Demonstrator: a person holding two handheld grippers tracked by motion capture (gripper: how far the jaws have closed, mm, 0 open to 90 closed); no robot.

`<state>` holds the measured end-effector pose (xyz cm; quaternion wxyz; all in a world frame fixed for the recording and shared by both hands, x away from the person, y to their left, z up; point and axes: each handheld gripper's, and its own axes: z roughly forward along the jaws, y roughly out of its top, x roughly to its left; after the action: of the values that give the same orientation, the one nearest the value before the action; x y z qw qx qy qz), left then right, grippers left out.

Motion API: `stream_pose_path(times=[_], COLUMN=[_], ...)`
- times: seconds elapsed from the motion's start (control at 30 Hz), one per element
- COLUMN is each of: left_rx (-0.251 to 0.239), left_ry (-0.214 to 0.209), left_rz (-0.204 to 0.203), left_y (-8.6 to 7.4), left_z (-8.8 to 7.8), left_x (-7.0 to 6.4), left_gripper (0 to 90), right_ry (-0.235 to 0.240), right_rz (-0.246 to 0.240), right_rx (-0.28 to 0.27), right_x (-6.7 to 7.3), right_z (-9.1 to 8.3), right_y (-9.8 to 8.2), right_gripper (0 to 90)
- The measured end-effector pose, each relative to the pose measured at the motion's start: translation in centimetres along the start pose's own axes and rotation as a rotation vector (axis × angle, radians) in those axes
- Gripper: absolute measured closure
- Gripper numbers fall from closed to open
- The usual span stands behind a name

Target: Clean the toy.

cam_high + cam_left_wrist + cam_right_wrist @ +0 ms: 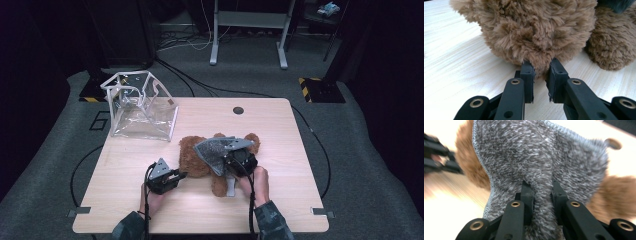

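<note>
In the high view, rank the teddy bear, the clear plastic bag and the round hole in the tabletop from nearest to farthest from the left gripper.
From the left gripper:
1. Teddy bear: touching the jaws, just to the gripper's right.
2. Clear plastic bag: far-left corner of the table, well beyond the gripper.
3. Round hole: near the far edge, right of centre; only slightly farther than the bag.

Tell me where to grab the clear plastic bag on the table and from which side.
Grip the clear plastic bag by its white-edged rim at the top, coming down from above. It stands upright and open at the table's far left corner, so that stiff rim is exposed.
</note>
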<state>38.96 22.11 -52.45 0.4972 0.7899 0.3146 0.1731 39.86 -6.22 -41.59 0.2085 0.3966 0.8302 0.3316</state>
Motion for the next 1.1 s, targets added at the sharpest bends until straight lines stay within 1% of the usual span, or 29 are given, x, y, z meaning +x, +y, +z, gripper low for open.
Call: stream_pose_path(times=[0.07,0.1,0.13,0.17,0.23,0.3,0.53,0.6,0.67,0.7,0.73,0.8,0.9,0.93,0.97,1.0,1.03,1.07,1.1], left_rx=[0.005,0.01,0.005,0.009,0.009,0.009,0.006,0.005,0.007,0.008,0.009,0.012,0.013,0.014,0.014,0.013,0.013,0.013,0.014], left_ry=[-0.005,-0.011,-0.005,-0.01,-0.01,-0.009,-0.004,-0.003,-0.002,-0.002,-0.002,-0.004,-0.008,-0.01,-0.01,-0.008,-0.01,-0.008,-0.008], left_rz=[0.002,0.003,0.002,0.003,0.003,0.003,0.001,-0.001,0.001,0.002,0.003,0.003,0.003,-0.005,-0.005,0.001,-0.006,0.003,0.002], left_y=[0.0,0.0,0.0,0.0,0.0,0.0,0.0,0.0,0.0,0.0,0.0,0.1,0.1,0.0,0.0,0.1,0.0,0.1,0.1], left_z=[0.0,0.0,0.0,0.0,0.0,0.0,0.0,0.0,0.0,0.0,0.0,0.0,0.0,0.0,0.0,0.0,0.0,0.0,0.0], left_x=[0.0,0.0,0.0,0.0,0.0,0.0,0.0,0.0,0.0,0.0,0.0,0.0,0.0,0.0,0.0,0.0,0.0,0.0,0.0], left_gripper=[76.5,76.6,76.6,76.6,76.6,76.6,76.6,76.6,76.6,76.6,76.6,76.6,76.6,76.6,76.6,76.6,76.6,76.6,76.6], right_ry=[-0.004,0.008,0.019,0.021,0.022,0.015,-0.008,-0.025,-0.034,-0.051,-0.069,-0.097,-0.135,-0.144,-0.15,-0.152,-0.155,-0.155,-0.154], right_rz=[0.004,0.011,0.03,0.036,0.054,0.058,0.113,0.12,0.147,0.165,0.168,0.2,0.204,0.21,0.207,0.213,0.21,0.216,0.21], right_rx=[0.023,0.017,0.018,0.016,0.031,0.042,0.093,0.091,0.073,0.059,0.036,0.009,-0.032,-0.039,-0.047,-0.048,-0.046,-0.041,-0.04], right_x=[-0.1,-0.4,-0.7,-1.0,-1.4,-1.9,-3.7,-4.3,-4.9,-5.3,-5.9,-6.9,-8.6,-9.0,-9.5,-9.9,-10.3,-10.6,-10.9], right_z=[0.9,1.0,0.9,0.8,0.5,0.3,-0.6,-1.1,-2.1,-2.7,-3.2,-4.2,-5.2,-5.3,-5.1,-4.9,-4.6,-4.1,-3.5], right_y=[-0.5,-0.8,-1.1,-1.4,-1.9,-2.6,-5.1,-5.6,-5.7,-5.7,-5.6,-5.2,-4.1,-3.6,-3.1,-2.5,-2.0,-1.4,-0.9], right_gripper=[77.3,77.4,77.4,77.5,77.5,77.6,77.5,77.5,77.5,77.5,77.6,77.6,77.6,77.6,77.6,77.6,77.6,77.6,77.6])
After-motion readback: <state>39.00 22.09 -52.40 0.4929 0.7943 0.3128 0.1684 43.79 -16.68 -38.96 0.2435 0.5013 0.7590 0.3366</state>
